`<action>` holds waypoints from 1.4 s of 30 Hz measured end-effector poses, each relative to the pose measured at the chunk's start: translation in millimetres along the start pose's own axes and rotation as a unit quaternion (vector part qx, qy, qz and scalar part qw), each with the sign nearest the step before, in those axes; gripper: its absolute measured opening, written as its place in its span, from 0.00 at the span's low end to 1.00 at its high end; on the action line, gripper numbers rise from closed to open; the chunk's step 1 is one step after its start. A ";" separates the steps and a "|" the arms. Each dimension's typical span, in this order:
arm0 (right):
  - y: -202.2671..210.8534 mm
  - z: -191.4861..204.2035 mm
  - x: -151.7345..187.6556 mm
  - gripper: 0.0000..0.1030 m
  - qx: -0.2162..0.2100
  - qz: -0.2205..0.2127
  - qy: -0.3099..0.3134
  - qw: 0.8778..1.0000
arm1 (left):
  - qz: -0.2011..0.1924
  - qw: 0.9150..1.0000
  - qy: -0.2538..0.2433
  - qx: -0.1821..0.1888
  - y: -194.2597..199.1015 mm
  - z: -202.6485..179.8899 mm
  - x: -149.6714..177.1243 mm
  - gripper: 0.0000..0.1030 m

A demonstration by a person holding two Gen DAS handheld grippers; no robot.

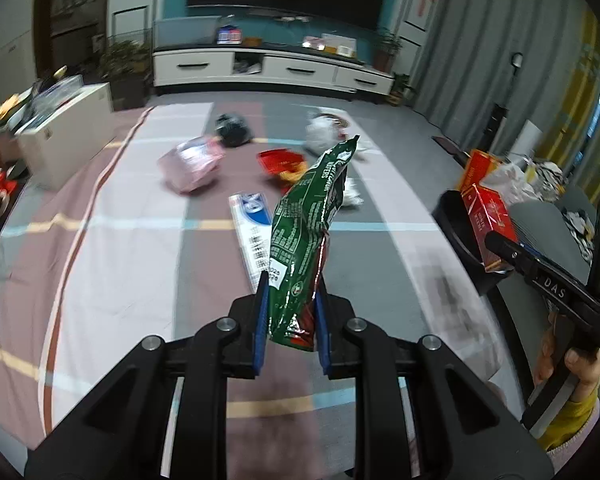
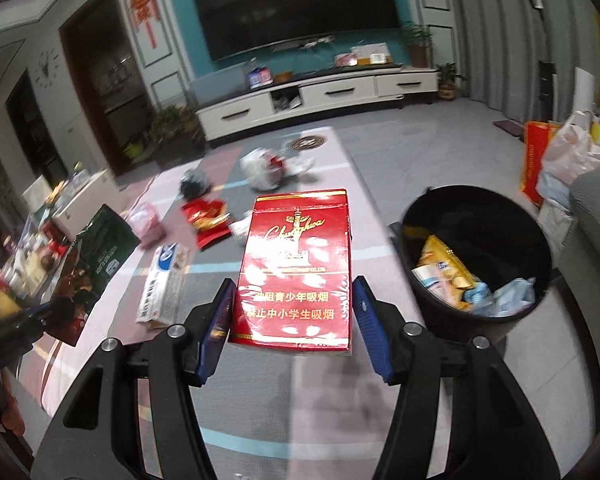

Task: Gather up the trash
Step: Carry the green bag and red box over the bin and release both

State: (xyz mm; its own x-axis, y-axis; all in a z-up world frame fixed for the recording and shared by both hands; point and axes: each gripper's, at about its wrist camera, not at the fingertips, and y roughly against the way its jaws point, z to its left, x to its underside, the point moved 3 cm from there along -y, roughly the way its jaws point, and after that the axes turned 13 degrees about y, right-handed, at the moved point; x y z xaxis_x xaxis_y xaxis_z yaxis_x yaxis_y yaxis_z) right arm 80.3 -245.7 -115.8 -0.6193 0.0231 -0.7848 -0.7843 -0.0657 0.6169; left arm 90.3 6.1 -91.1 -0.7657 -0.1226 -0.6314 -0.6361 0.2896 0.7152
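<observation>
Beside bin [image 2: 476,216]: carton [image 2: 296,264] gripped (right gripper [image 2: 294,320]).

Open mouth of black trash bin [image 2: 480,216] at right of right-wrist frame is unobstructed from above; wrappers fill only its bottom. Red cigarette carton [image 2: 296,268] held in right tool [image 2: 296,320] sits just left of bin, bare carpet [image 2: 380,400] between them. Left tool [image 1: 290,312] carries green snack bag [image 1: 308,232] upright, blocking center of its view. Beyond, carpet strewn mid-frame: toothpaste box [image 1: 252,236], pink bag [image 1: 192,164], red wrapper [image 1: 280,162], black bag [image 1: 232,130], white plastic bag [image 1: 324,130]. Wide clear lane lower left in left-wrist frame. White cabinet [image 1: 64,136] edges left side; sofa [image 2: 596,216] and bags crowd far right.
</observation>
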 end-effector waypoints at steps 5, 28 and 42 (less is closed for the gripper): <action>14.6 -37.0 2.7 0.57 0.030 -0.015 -0.029 0.999 | -0.003 0.999 -0.042 0.026 -4.3 -43.7 -2.9 0.21; 16.5 -150.5 41.4 0.57 0.100 -0.019 -0.136 0.985 | 0.052 0.974 -0.185 0.123 -108.7 -247.7 -4.2 0.23; -26.4 -170.2 45.0 0.58 0.100 0.016 -0.138 0.985 | 0.116 0.972 -0.182 0.096 -187.9 -287.7 10.2 0.31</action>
State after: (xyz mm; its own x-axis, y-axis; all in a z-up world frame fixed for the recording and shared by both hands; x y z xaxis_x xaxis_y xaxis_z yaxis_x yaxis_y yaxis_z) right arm 79.5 -412.8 -177.4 -0.6087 0.2962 -0.7361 -0.7391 0.1257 0.6618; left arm 174.6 -322.7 -145.7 -0.7795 0.3007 -0.5495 -0.3946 0.4455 0.8036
